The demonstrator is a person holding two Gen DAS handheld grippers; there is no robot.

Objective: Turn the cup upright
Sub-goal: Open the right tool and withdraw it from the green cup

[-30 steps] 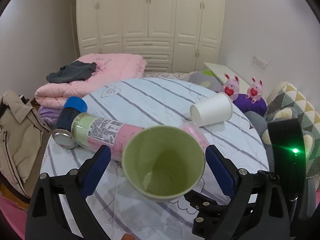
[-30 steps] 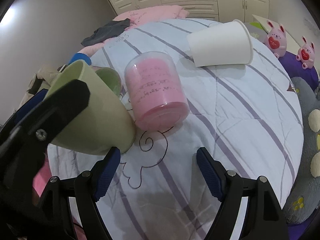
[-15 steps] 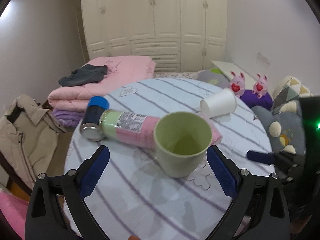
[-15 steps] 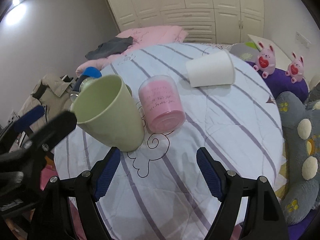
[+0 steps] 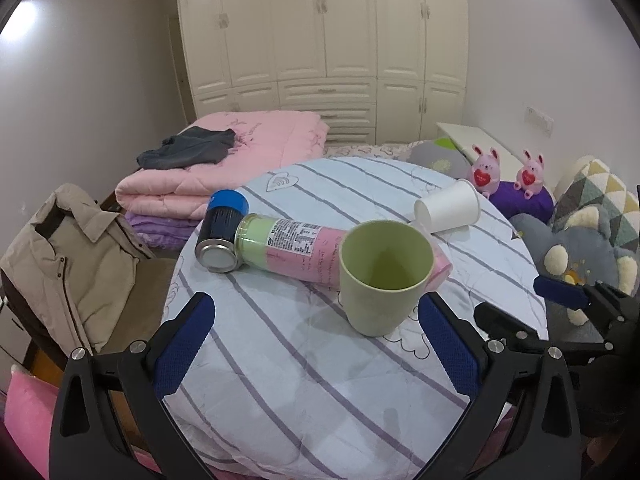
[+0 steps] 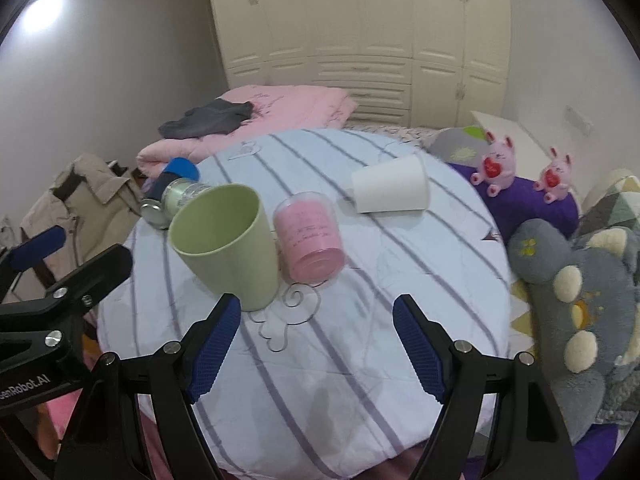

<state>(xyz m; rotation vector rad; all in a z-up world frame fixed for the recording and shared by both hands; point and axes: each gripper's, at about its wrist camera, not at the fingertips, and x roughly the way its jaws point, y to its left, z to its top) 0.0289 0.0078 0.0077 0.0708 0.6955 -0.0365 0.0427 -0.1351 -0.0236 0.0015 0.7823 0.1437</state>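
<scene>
Facing "enRobot.AI" gripper [image 6: 30,250] lettering

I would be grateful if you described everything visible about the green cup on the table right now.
The green cup is a plain pale-green tumbler, seemingly matte plastic, with no handle or print visible. It stands upright, mouth up and apparently empty, on the striped tablecloth. It tapers toward its base. The pink-and-green bottle lies just behind it, close or touching. No gripper holds it: the left gripper is open in front of it.
</scene>
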